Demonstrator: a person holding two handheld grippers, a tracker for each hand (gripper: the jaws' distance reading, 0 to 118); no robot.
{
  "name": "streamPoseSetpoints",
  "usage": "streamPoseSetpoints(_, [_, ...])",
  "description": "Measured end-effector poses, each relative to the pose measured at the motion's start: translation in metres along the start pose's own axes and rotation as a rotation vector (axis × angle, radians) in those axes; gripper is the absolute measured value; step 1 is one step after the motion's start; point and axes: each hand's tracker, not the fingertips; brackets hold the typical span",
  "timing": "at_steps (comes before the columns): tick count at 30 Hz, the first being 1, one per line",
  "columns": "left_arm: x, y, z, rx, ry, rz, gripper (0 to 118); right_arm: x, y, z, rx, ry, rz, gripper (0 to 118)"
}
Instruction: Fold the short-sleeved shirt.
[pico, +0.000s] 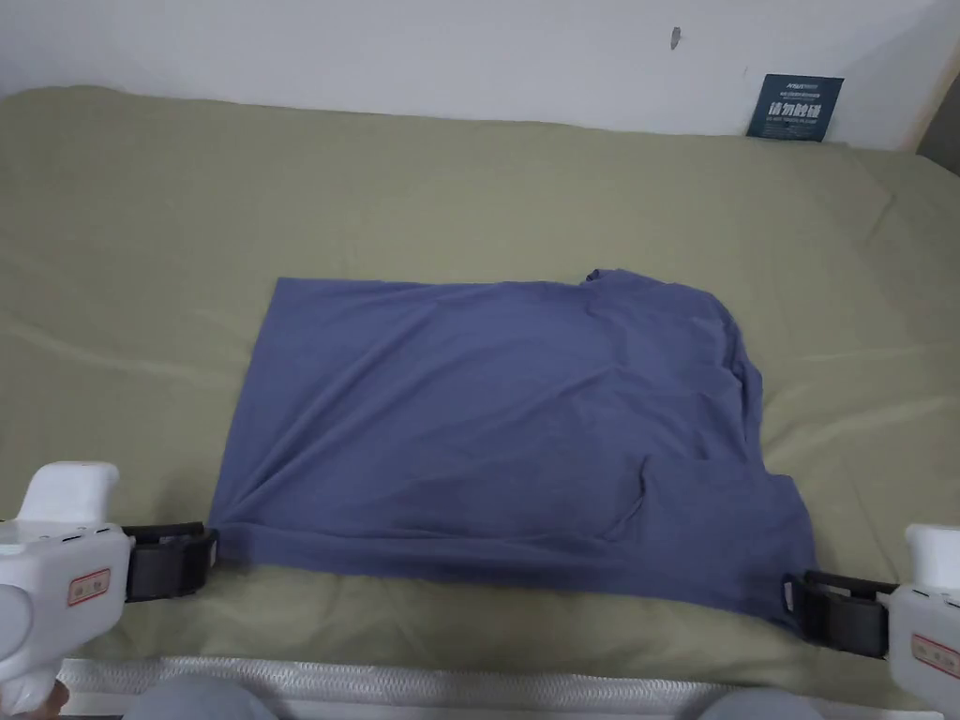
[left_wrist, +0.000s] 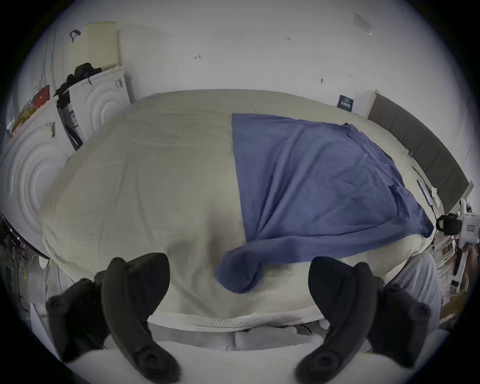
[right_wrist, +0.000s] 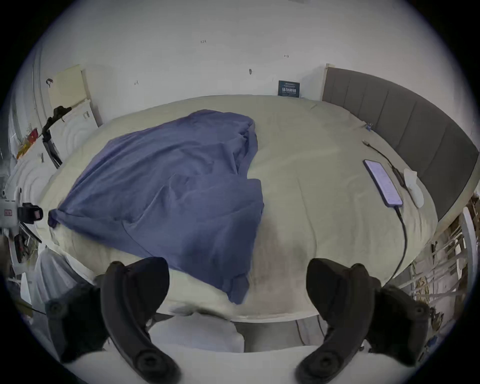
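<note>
A blue short-sleeved shirt lies spread on the olive bed sheet, its hem side to the left and its collar side to the right. My left gripper sits at the shirt's near left corner, jaws wide apart in the left gripper view, with that corner lying loose between them. My right gripper is at the near right corner, also open; the shirt's corner lies between its jaws, untouched.
A phone on a cable lies on the sheet far right, near a grey headboard. A dark sign leans on the wall behind the bed. White cabinets stand beyond the left side. The mattress edge runs along the front.
</note>
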Motion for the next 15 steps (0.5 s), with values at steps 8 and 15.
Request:
streamPoseSetpoints(8, [-0.007,-0.004,0.017,0.008,-0.015,0.026,0,0.009,0.007,0.015,0.035,-0.006,-0.025,0])
streamPoseSetpoints(15, [0.003,-0.007,-0.004,-0.039,-0.015,-0.02,83,0.002,0.004,0.016,0.024,0.012,-0.064,0])
